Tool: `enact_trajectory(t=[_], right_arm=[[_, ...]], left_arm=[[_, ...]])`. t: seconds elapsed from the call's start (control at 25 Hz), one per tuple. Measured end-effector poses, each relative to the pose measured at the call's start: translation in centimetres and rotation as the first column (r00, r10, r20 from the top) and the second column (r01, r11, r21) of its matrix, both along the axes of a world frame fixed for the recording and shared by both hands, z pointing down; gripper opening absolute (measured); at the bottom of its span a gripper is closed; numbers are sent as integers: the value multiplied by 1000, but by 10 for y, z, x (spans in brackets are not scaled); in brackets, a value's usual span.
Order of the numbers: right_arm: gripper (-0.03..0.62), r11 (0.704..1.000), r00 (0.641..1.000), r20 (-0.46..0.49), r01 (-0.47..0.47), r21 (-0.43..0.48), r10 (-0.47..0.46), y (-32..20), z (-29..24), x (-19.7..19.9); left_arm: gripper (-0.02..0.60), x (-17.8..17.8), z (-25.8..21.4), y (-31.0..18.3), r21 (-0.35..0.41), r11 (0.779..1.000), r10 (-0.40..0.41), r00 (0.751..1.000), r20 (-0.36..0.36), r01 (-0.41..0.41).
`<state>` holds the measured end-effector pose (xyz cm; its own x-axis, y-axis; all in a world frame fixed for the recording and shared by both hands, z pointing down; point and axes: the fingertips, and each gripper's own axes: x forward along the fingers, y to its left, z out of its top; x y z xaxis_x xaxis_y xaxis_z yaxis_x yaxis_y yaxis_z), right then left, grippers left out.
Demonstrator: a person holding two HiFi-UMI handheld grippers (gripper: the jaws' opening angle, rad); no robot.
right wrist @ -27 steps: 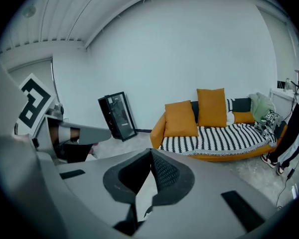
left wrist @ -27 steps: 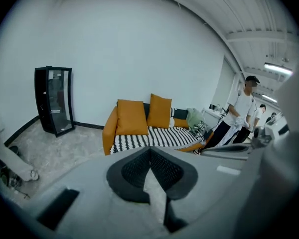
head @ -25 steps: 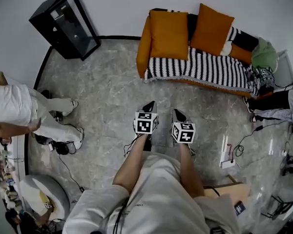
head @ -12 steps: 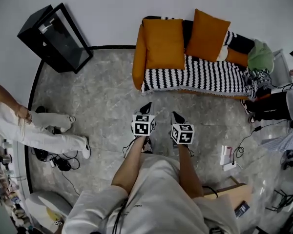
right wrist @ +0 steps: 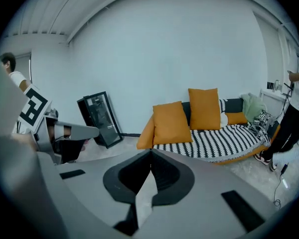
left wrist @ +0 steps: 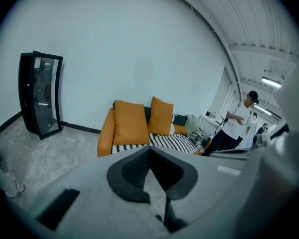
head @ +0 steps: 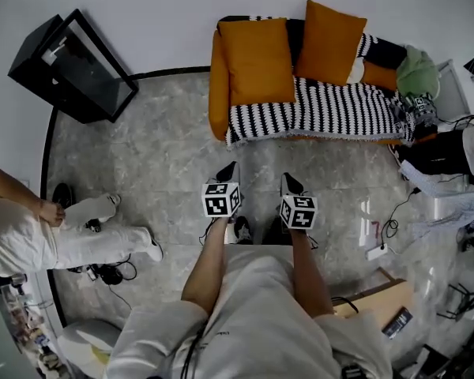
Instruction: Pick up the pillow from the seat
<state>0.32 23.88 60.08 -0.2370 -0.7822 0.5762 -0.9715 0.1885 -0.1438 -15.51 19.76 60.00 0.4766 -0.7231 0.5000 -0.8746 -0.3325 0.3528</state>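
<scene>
Pillow (head: 257,60) stands untouched on the sofa (head: 332,113), leaning on its back, with a second pillow (head: 329,42) beside it. My left gripper (head: 228,170) and right gripper (head: 291,183) hang over the floor, well short, jaws pressed together, empty. I judge that approach, opening and grasp all remain.
</scene>
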Motion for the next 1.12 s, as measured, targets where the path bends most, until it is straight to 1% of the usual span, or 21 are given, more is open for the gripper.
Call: enact_trajectory(t=[0.08,0.2,0.32,0.44,0.56,0.72,0.88,1.12], right_arm=[[8,1000,1000,6,-11,4,11,-6,3,-3],[8,1000,1000,8,12,-5,-11,-11,11,-14],[8,998,998,-5,59,-5,-59,-25,16,-17],[8,998,998,11,59,3,-59,-47,19,-7],[8,999,998,21,54,-1,-54,-70,19,-1],[8,998,998,15,65,-2,-65,-104,15,7],[8,998,998,37,56,15,-57,-150,6,29],[8,998,996,48,70,12,-70,-193,5,54]], left_arm=[[8,-8,4,-3,-6,1000,1,1000,9,-1],[8,-15,13,-2,-26,1000,-5,999,34,6],[8,-12,23,-9,-39,999,-16,999,52,18],[8,-3,28,-23,-45,999,-16,997,70,19],[8,0,22,-48,-39,999,-10,996,92,14],[8,5,10,-88,-22,999,-27,995,99,29],[9,24,3,-129,-10,1000,-29,993,115,30],[8,47,-1,-173,-14,999,-47,992,114,49]])
